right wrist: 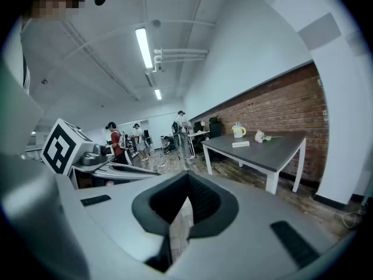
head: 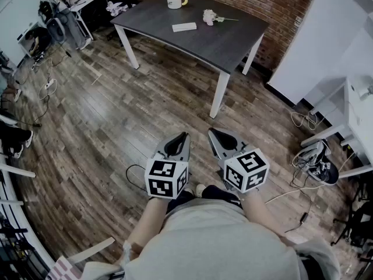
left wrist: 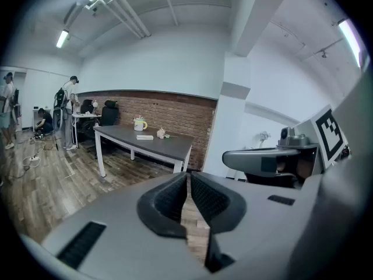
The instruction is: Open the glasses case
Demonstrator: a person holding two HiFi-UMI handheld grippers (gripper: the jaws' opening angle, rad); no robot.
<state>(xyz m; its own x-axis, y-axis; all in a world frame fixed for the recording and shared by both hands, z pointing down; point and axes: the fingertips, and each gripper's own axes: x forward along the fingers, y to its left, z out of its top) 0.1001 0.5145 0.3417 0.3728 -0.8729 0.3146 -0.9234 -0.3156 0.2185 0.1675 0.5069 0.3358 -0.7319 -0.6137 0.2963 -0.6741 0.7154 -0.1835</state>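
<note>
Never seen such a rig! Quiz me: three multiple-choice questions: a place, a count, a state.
1. The glasses case lies: A on the floor; B on the dark table; C on a chair.
2. Things on that table: A one; B six; C three.
3. The left hand-held gripper and the right hand-held gripper are: A shut, empty; B wide open; C holding a pen.
Answers: 1 B, it lies flat on the tabletop. 2 C, mug, case, flower. 3 A, each pair of jaws meets with nothing between.
</note>
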